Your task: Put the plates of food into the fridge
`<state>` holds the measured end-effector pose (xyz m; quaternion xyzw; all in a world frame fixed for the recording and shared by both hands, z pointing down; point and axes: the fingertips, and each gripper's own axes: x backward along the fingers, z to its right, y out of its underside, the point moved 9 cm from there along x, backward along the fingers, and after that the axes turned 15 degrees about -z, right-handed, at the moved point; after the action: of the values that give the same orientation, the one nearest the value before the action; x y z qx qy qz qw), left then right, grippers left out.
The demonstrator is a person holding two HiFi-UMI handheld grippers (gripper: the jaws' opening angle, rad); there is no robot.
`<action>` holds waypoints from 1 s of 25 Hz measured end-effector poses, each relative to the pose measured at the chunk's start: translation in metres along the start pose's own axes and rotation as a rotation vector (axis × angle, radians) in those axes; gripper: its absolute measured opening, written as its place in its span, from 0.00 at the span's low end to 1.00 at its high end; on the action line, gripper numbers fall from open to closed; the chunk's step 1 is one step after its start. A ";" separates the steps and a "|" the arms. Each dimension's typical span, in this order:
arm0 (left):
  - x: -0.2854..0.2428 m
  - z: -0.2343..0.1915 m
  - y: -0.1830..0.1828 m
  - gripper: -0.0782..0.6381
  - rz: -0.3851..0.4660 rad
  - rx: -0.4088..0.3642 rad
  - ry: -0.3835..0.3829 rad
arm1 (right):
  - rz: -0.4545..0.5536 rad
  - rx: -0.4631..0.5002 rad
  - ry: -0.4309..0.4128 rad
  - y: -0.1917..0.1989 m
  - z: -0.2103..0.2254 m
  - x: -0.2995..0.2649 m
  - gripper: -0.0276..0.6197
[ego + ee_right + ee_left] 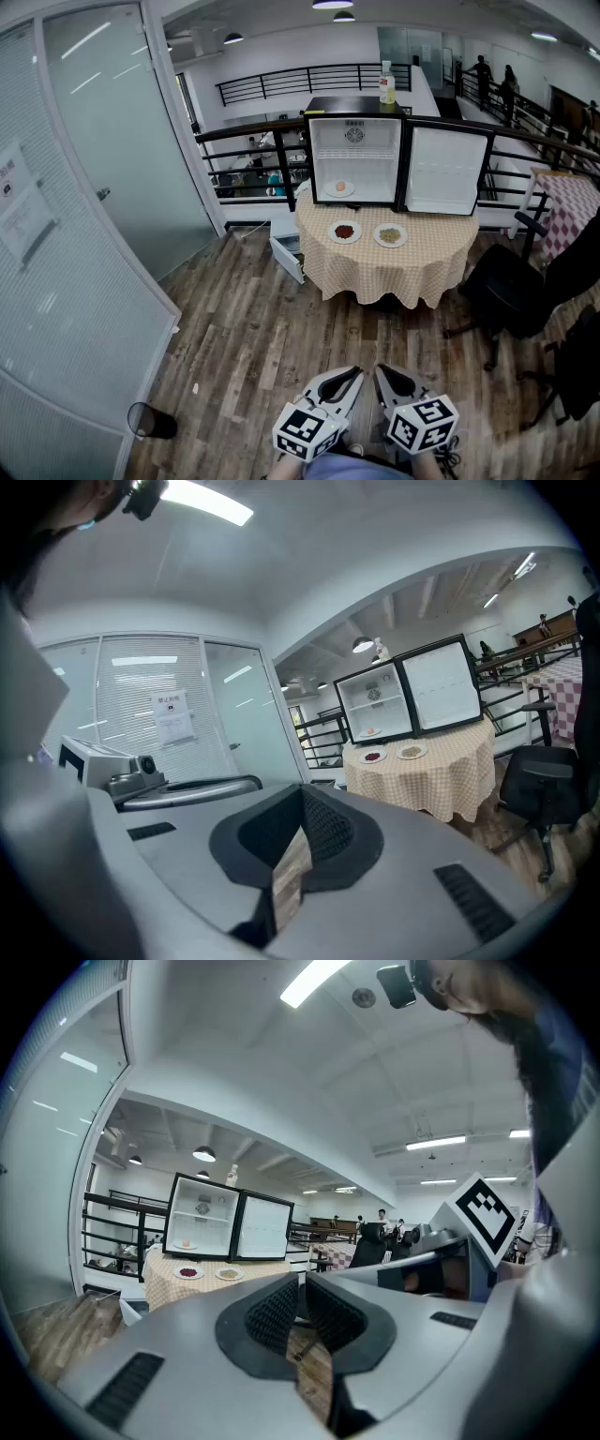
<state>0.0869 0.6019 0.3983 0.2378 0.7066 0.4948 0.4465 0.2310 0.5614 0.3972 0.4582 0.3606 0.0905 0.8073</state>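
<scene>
A small fridge (356, 155) stands open on a round table with a checked cloth (394, 267), its door (445, 171) swung to the right. One plate with a pale food item (341, 188) lies inside on the fridge floor. Two plates sit on the cloth in front: one with red food (345, 231), one with greenish food (390, 235). Both grippers are far from the table, low at the frame's bottom. My left gripper (354, 373) and right gripper (382, 371) are shut and empty. The fridge (201, 1228) (380, 702) shows small in both gripper views.
A glass partition with a door (103, 169) fills the left. A black railing (253, 131) runs behind the table. A black office chair (511, 286) stands right of the table, a white box (286, 248) at its left foot, a bottle (386, 84) on the fridge, a black bin (148, 421) near me.
</scene>
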 end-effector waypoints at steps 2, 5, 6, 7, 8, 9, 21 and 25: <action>-0.001 0.003 -0.001 0.13 -0.002 -0.004 0.002 | 0.006 -0.003 0.006 0.001 0.002 0.002 0.07; -0.003 0.004 -0.001 0.13 -0.008 -0.009 0.004 | 0.016 -0.007 0.021 0.001 0.006 0.004 0.07; -0.005 0.004 -0.002 0.13 -0.011 -0.009 0.005 | 0.017 -0.007 0.026 0.001 0.007 0.004 0.07; -0.006 0.004 -0.002 0.13 -0.015 -0.008 0.006 | 0.017 -0.008 0.029 0.001 0.009 0.004 0.07; -0.008 0.003 -0.002 0.13 -0.019 -0.008 0.007 | 0.016 -0.008 0.031 0.000 0.011 0.004 0.07; -0.009 0.003 -0.002 0.13 -0.021 -0.009 0.007 | 0.017 -0.009 0.033 0.000 0.014 0.003 0.07; -0.031 -0.022 -0.006 0.13 -0.052 0.021 -0.015 | -0.014 -0.032 0.006 -0.015 0.038 -0.024 0.07; -0.054 -0.042 -0.018 0.13 -0.054 0.014 -0.006 | -0.019 -0.025 0.006 -0.031 0.051 -0.042 0.07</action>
<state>0.0787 0.5323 0.4081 0.2232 0.7147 0.4771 0.4601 0.2286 0.4889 0.4095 0.4445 0.3662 0.0885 0.8127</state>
